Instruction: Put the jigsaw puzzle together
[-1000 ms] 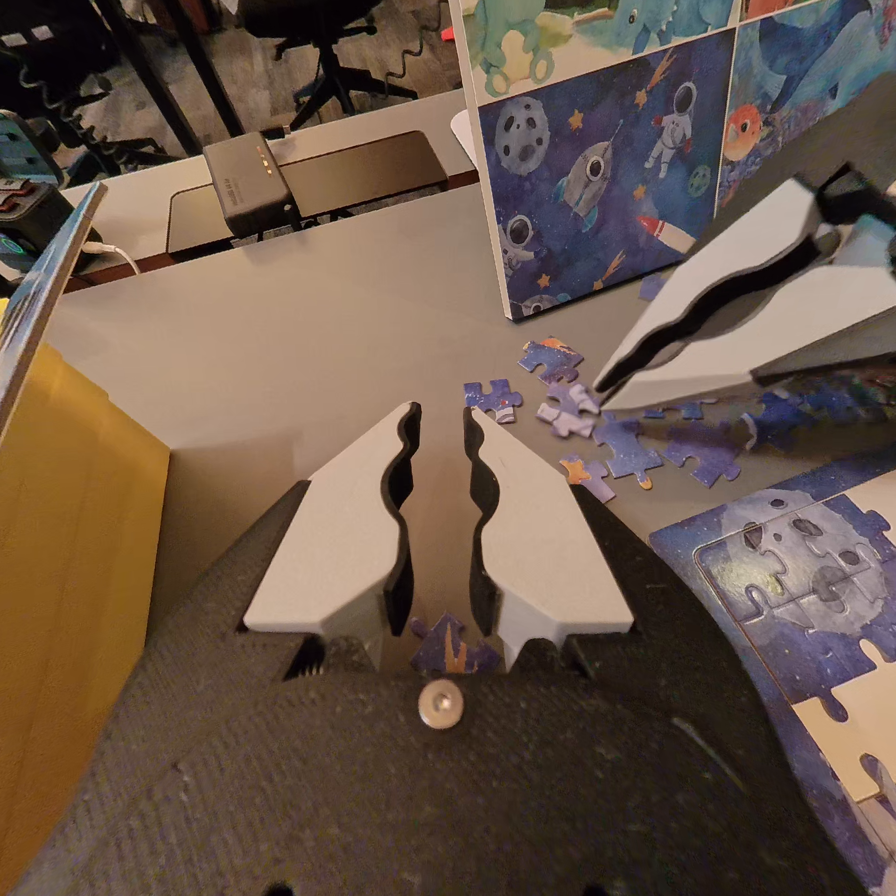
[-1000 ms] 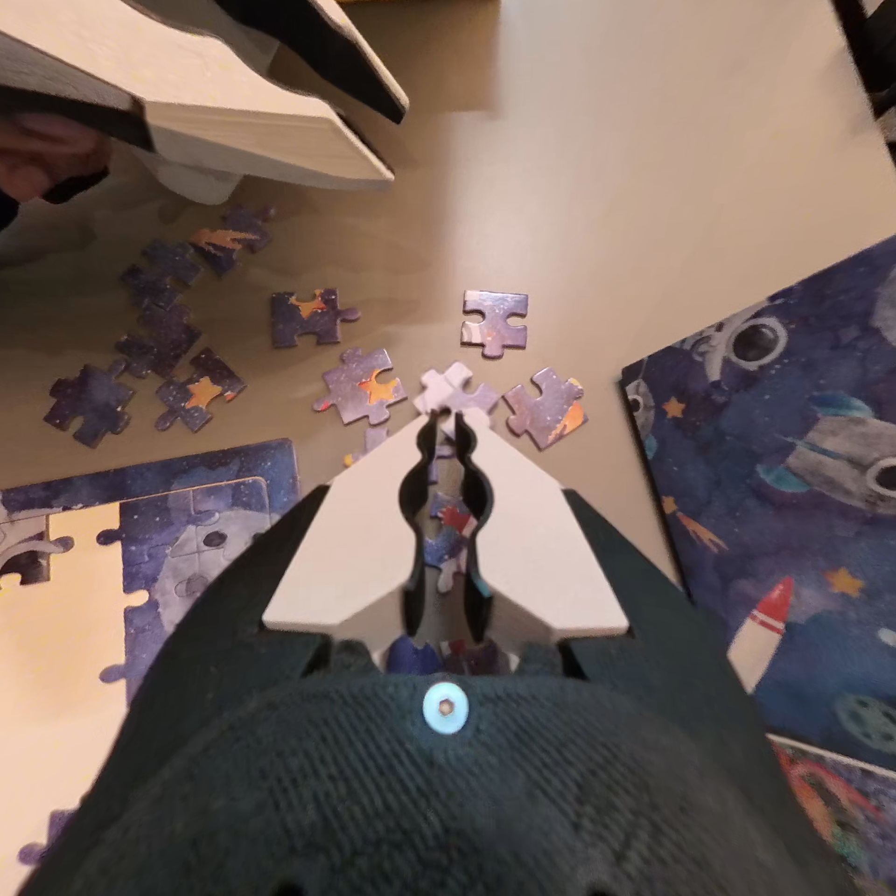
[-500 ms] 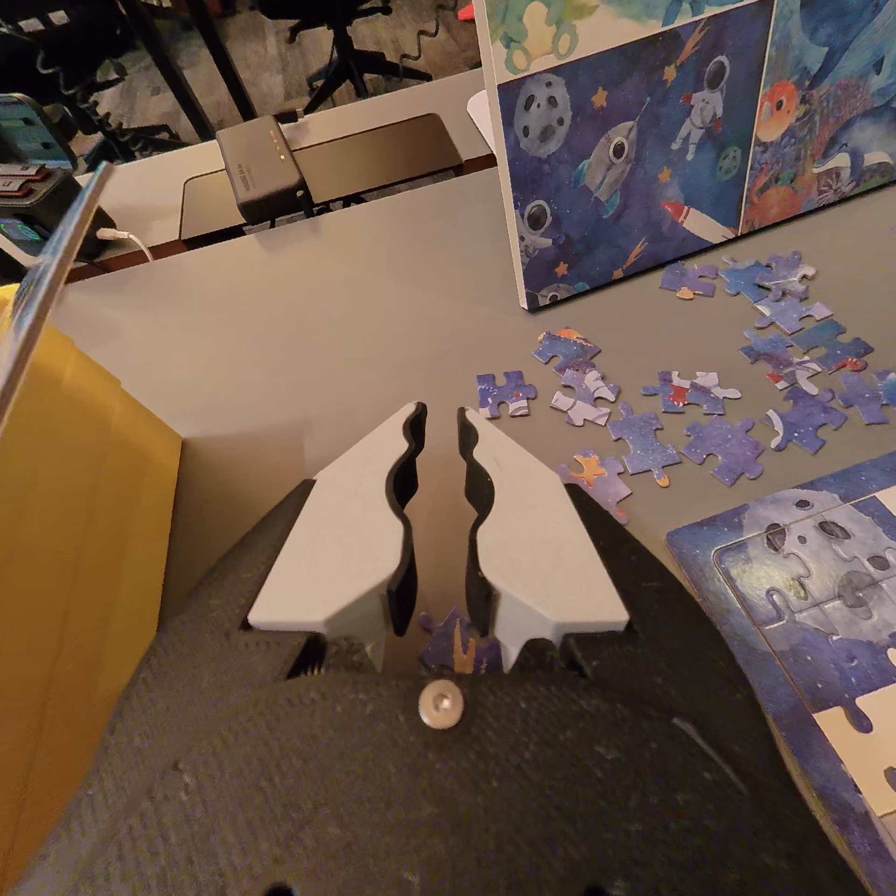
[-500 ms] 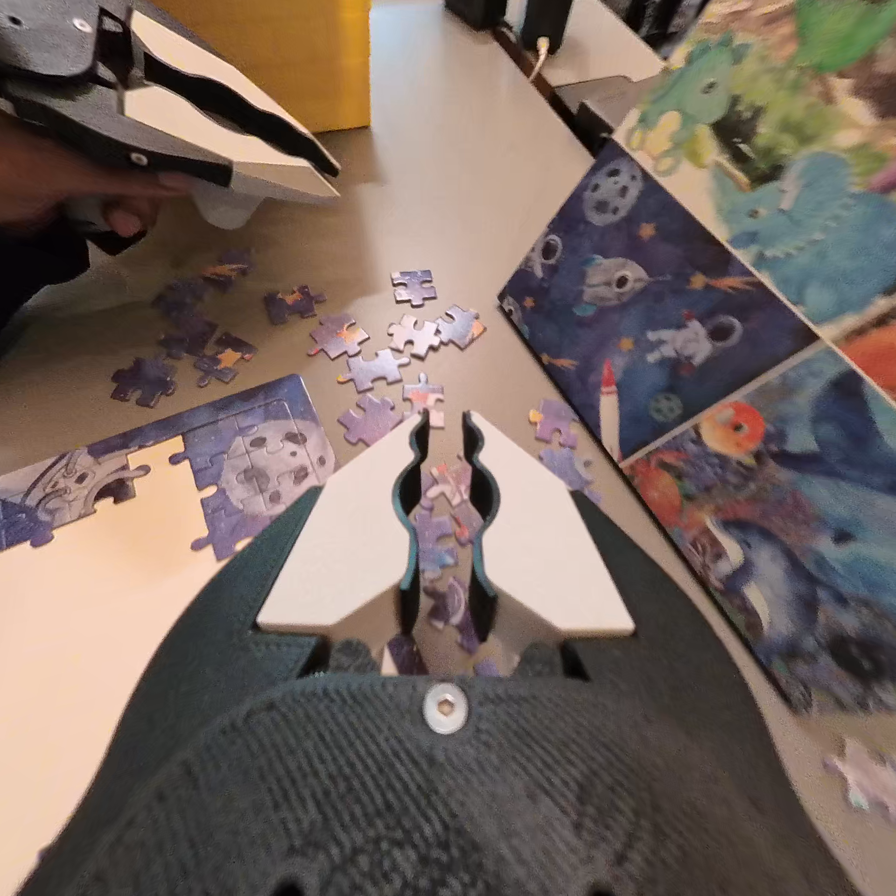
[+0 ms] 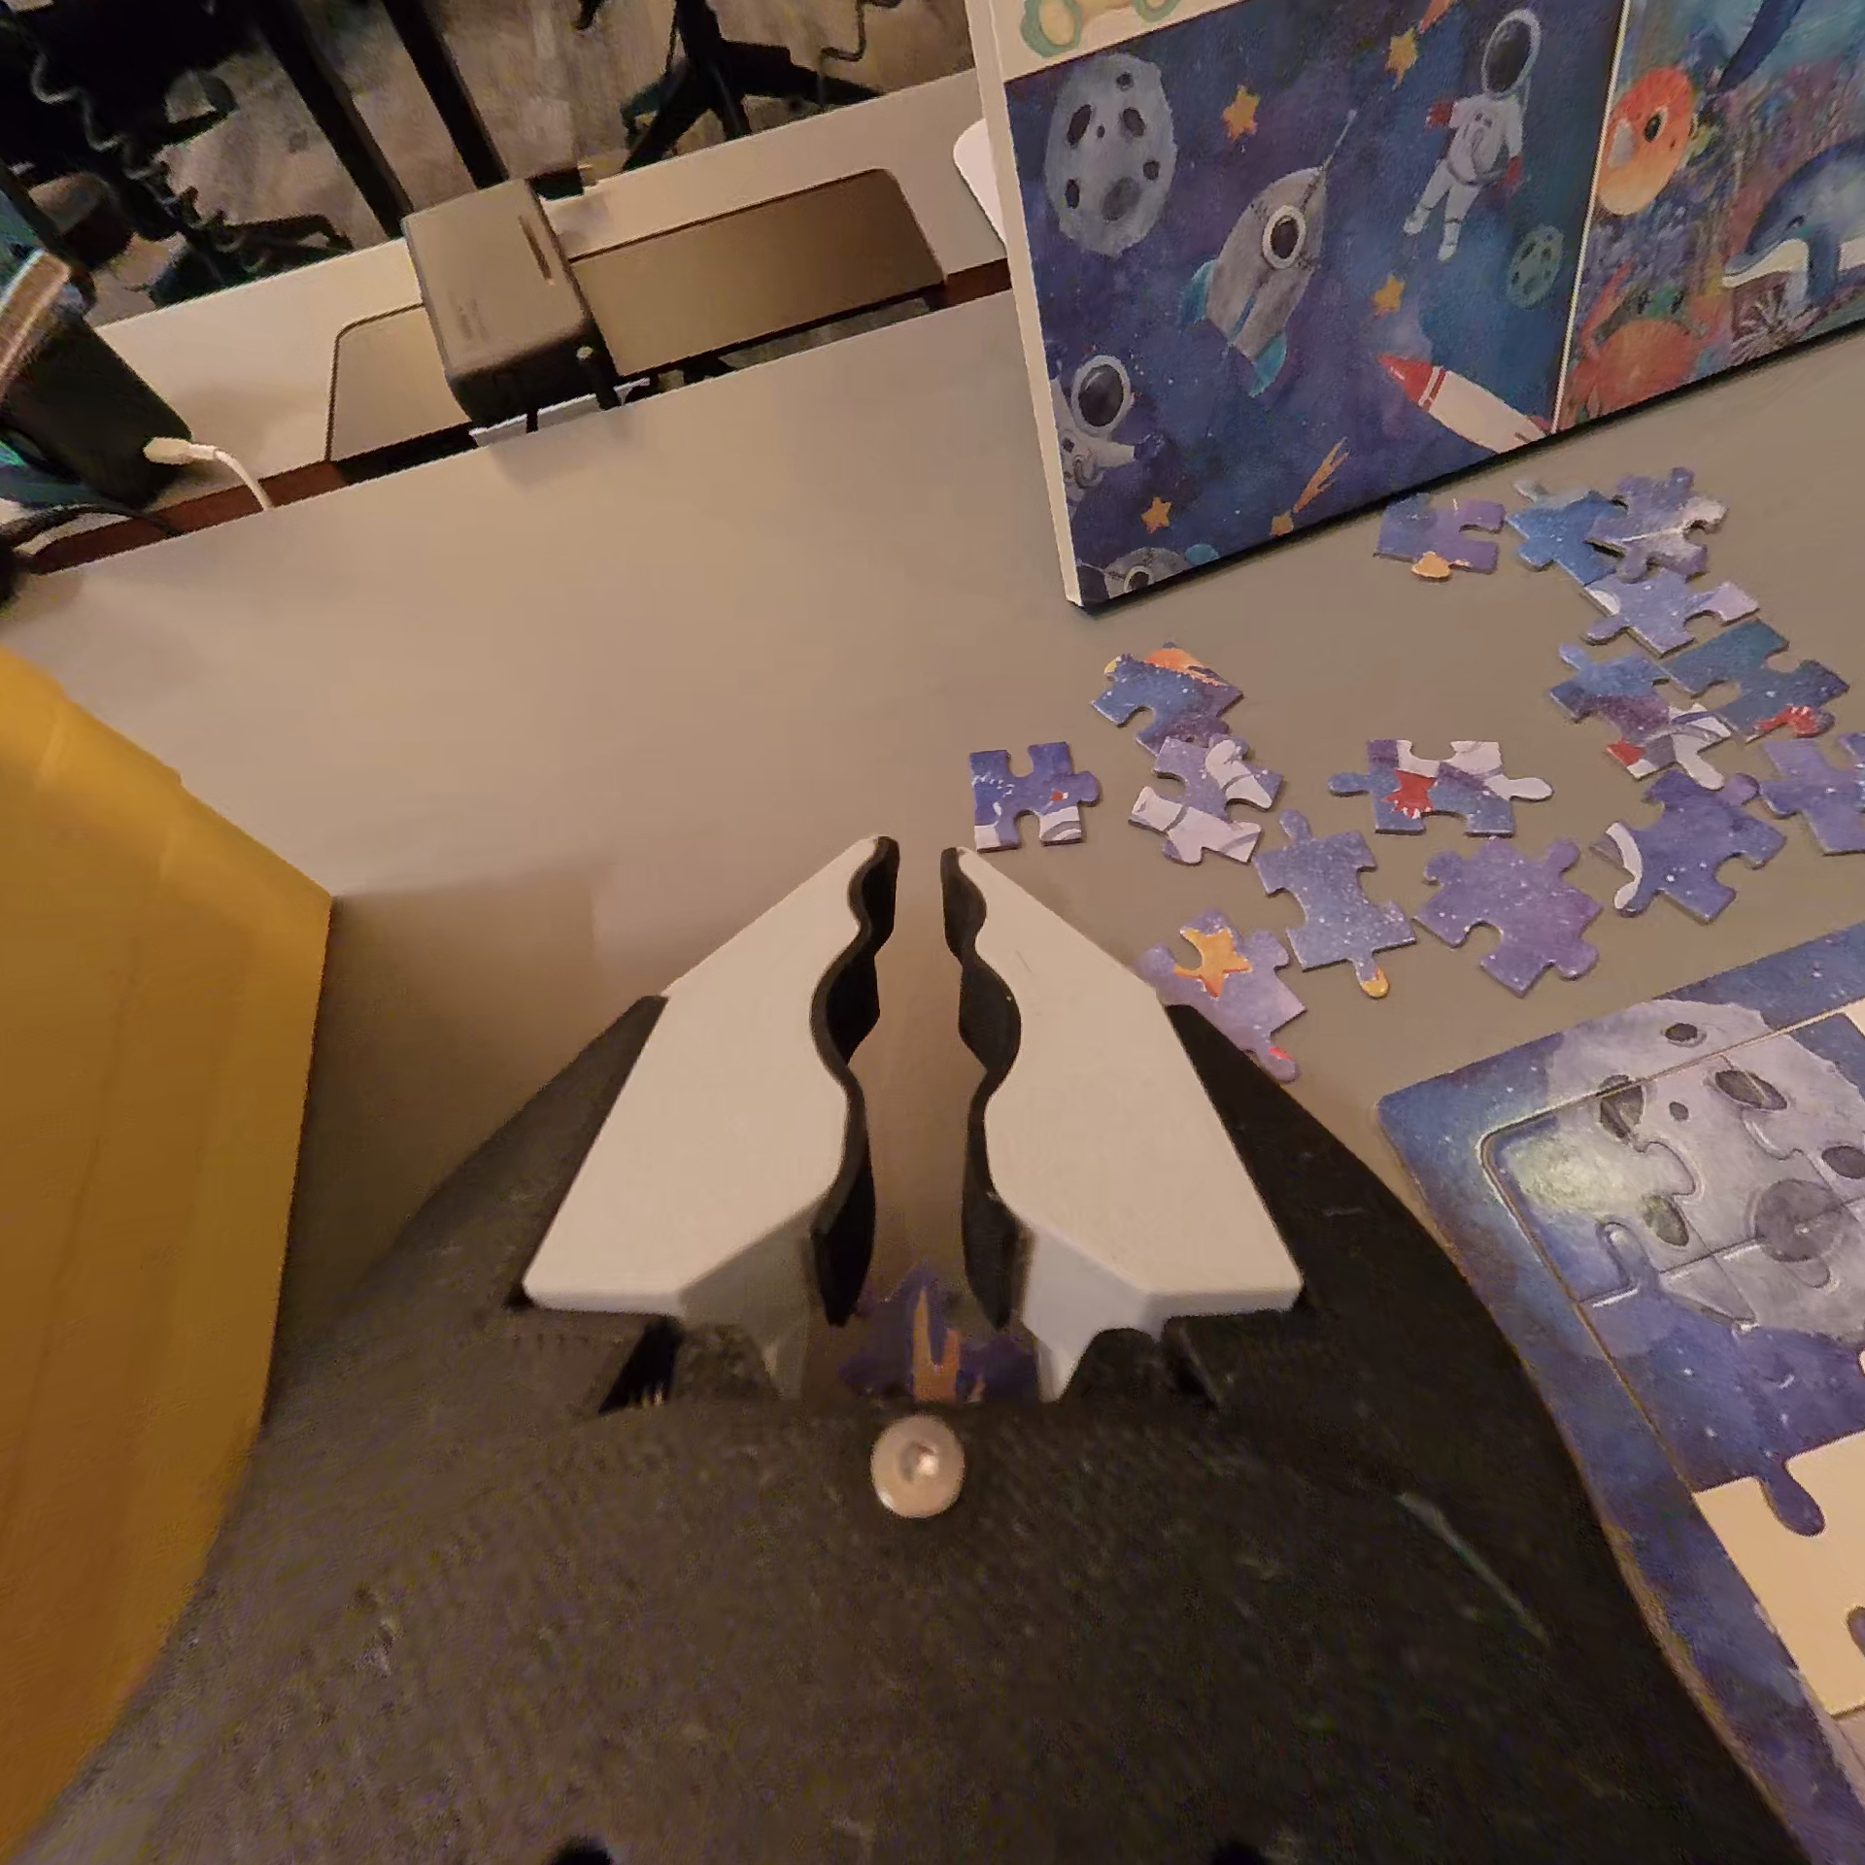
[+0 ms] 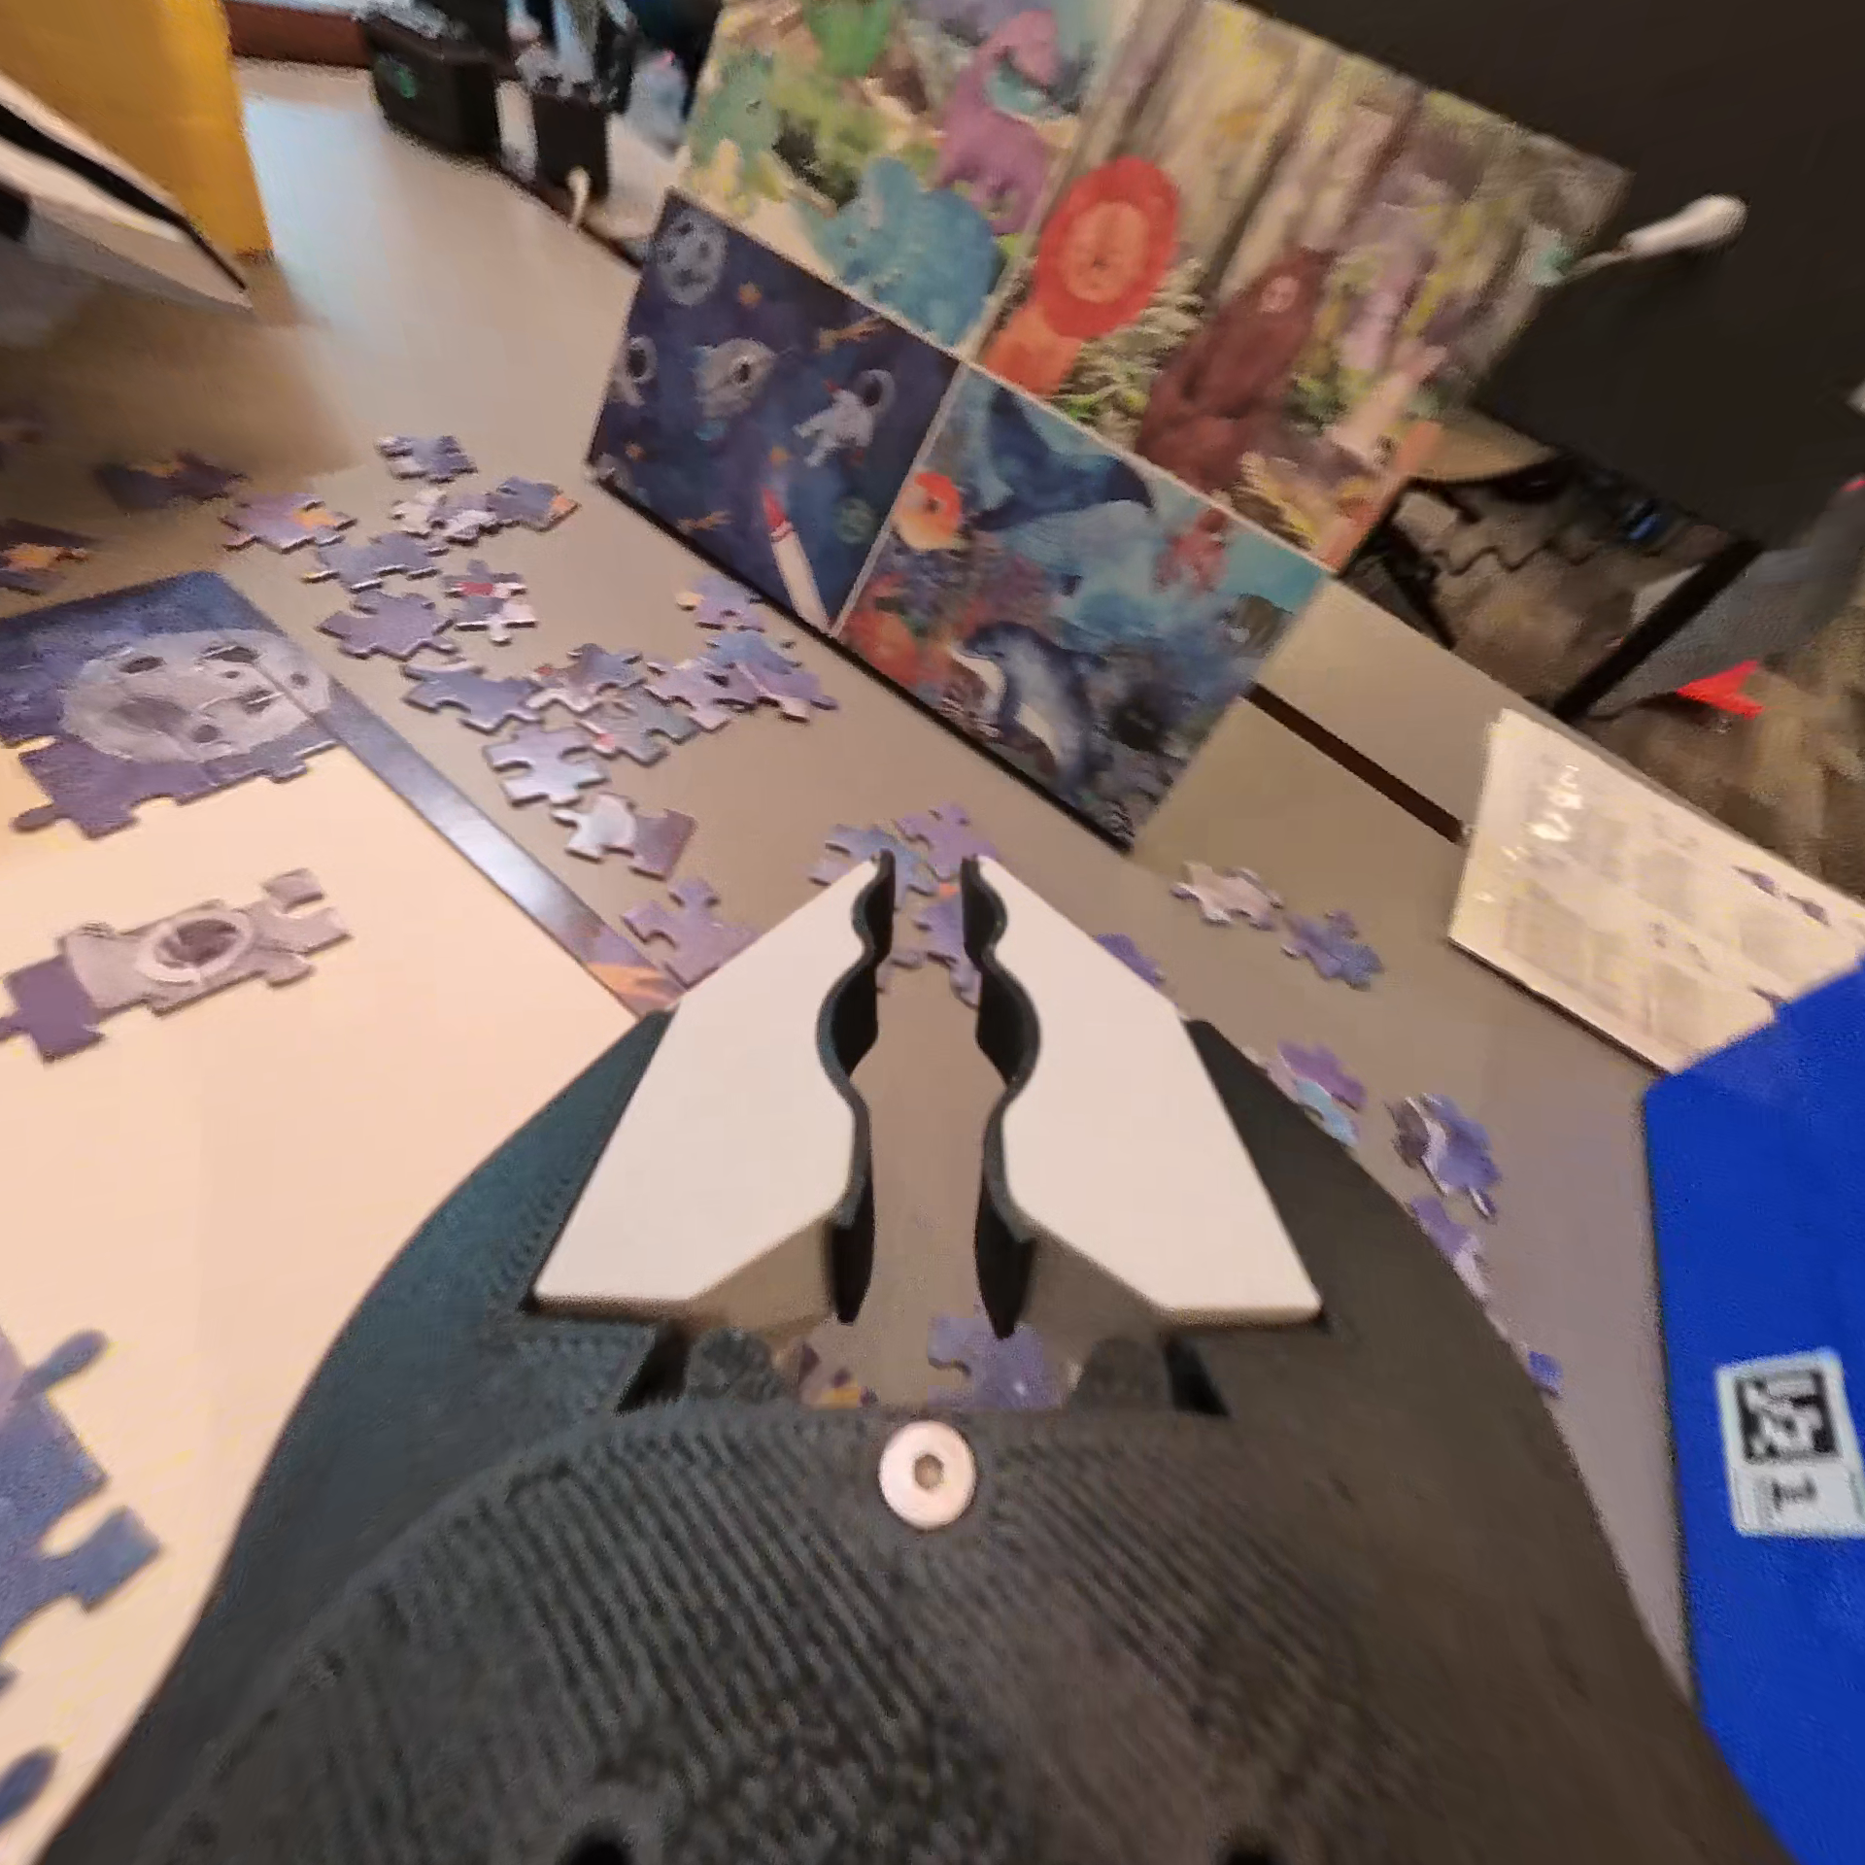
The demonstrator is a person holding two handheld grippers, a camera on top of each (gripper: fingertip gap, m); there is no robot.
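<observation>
My left gripper (image 5: 916, 858) hangs over the bare grey table (image 5: 626, 686), tilted down, its white fingers (image 5: 1050, 1060) with wavy black pads standing a narrow slit apart with nothing between them. A blue piece with an orange streak (image 5: 928, 1352) lies on the table under the finger roots. My right gripper (image 6: 926, 870) is raised higher and angled across the table, its jaws likewise slightly parted and bare, above scattered purple jigsaw pieces (image 6: 606, 706). Only the left view gives the yellow box (image 5: 131, 1060) close on its left and the dark power bank (image 5: 495, 293) beyond the table edge. Only the right view, which is blurred, shows the blue block with a square marker (image 6: 1776, 1413), the clear sheet (image 6: 1655, 888) and the whole upright picture board (image 6: 1009, 424). Both show the flat cardboard puzzle tray (image 6: 252, 1009), its moon corner assembled (image 5: 1716, 1211).
</observation>
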